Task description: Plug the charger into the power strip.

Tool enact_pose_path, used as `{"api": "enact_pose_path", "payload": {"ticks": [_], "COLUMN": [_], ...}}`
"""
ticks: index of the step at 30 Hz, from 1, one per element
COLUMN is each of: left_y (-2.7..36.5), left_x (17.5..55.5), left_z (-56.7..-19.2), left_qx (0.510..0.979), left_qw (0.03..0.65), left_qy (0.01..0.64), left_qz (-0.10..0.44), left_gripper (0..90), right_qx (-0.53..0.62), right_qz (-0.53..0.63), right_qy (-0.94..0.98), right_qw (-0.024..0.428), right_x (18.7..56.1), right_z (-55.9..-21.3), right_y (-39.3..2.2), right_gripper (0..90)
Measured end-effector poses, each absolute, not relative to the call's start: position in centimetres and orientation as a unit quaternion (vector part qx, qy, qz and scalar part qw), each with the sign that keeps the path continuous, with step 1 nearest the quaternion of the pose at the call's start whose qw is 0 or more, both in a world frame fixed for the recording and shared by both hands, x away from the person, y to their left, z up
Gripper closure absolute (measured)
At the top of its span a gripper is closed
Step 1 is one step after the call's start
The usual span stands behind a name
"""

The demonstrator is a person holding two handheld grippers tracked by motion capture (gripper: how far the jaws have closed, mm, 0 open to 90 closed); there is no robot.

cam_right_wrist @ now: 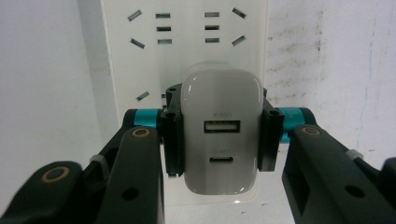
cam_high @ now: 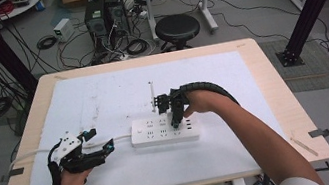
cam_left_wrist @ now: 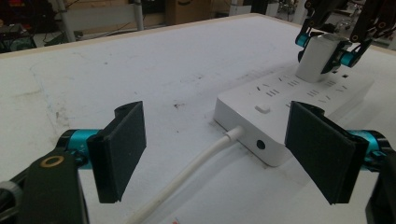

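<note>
A white power strip (cam_high: 158, 130) lies on the white mat, its white cable (cam_left_wrist: 187, 172) running off to the left. My right gripper (cam_high: 175, 120) points down over the strip's right half, shut on a white USB charger (cam_right_wrist: 220, 135), with its pads (cam_right_wrist: 173, 140) pressing the charger's two sides. In the left gripper view the charger (cam_left_wrist: 317, 58) stands on the strip's top face (cam_left_wrist: 280, 102); whether its prongs are in a socket is hidden. My left gripper (cam_high: 101, 139) rests open beside the strip's cable end, with the cable between its wide-apart pads (cam_left_wrist: 123, 149).
The white mat (cam_high: 102, 98) covers most of the wooden table (cam_high: 272, 84). A thin pale stick (cam_high: 152, 92) lies just behind the strip. Beyond the far edge stand a black stool (cam_high: 177, 28) and computer towers (cam_high: 104, 16) among floor cables.
</note>
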State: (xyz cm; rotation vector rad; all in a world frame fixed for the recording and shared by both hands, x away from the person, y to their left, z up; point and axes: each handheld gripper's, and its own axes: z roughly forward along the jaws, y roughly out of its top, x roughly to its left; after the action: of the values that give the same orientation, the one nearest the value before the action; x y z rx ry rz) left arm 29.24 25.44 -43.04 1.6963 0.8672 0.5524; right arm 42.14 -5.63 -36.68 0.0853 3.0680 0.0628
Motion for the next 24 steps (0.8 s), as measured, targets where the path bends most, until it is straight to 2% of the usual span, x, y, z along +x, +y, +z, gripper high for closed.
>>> {"api": "enact_pose_path", "payload": {"ticks": [14, 17, 24], "left_y": [24.8, 24.7, 24.1], "left_x": [29.2, 29.2, 29.2], "left_z": [-43.1, -43.1, -43.0], "left_qx": [0.716, 0.717, 0.719], "left_qw": [0.554, 0.555, 0.554], "left_qy": [0.362, 0.361, 0.358], "left_qz": [0.223, 0.221, 0.22], "left_gripper": [20.6, 20.6, 20.6], "right_qx": [0.04, 0.07, 0.116], "right_qz": [0.101, 0.124, 0.184], "right_qy": [0.993, 0.988, 0.975], "right_qw": [0.052, 0.054, 0.046], "right_x": [41.7, 41.7, 41.7], "right_z": [-37.1, -36.5, -35.1], "right_y": [-7.5, -8.0, -10.0], "right_gripper": [60.7, 46.9, 38.0]}}
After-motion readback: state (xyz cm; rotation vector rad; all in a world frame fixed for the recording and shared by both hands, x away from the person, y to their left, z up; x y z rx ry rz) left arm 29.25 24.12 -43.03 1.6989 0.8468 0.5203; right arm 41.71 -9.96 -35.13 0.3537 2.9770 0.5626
